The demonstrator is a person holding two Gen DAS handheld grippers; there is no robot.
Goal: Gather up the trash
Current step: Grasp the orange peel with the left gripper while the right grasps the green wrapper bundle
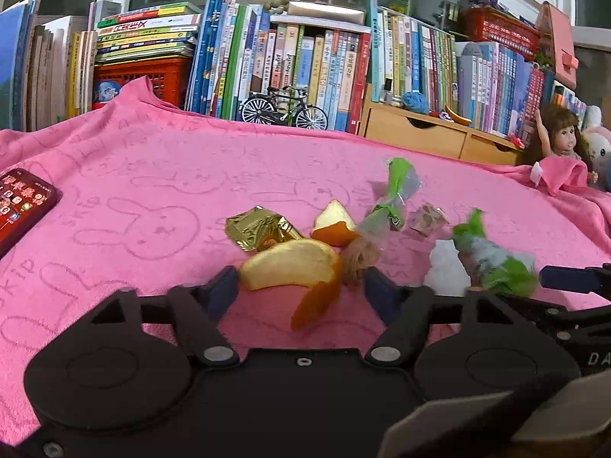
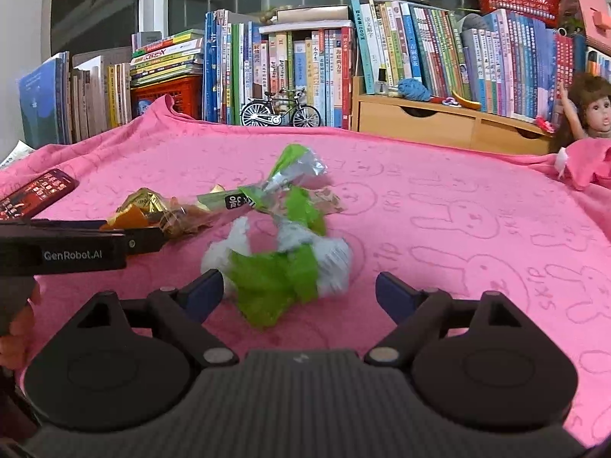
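Left tongs [image 1: 299,286] standing open around curled, springy orange peel [image 1: 294,267]; right tongs [image 2: 299,290] standing open around light, crushable green wrapper [image 2: 278,274], best pinched mid-bundle

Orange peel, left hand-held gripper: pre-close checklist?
1. Orange peel between the left hand-held gripper fingers: ok.
2. Pads pressing on peel: not ok, gaps show.
3. Gold wrapper outside the jaws: ok.
4. Brown wrapper clear of the right-side finger: cannot tell, it sits close.
5. Right hand-held gripper open around green wrapper: ok.
6. Phone away from the trash: ok.
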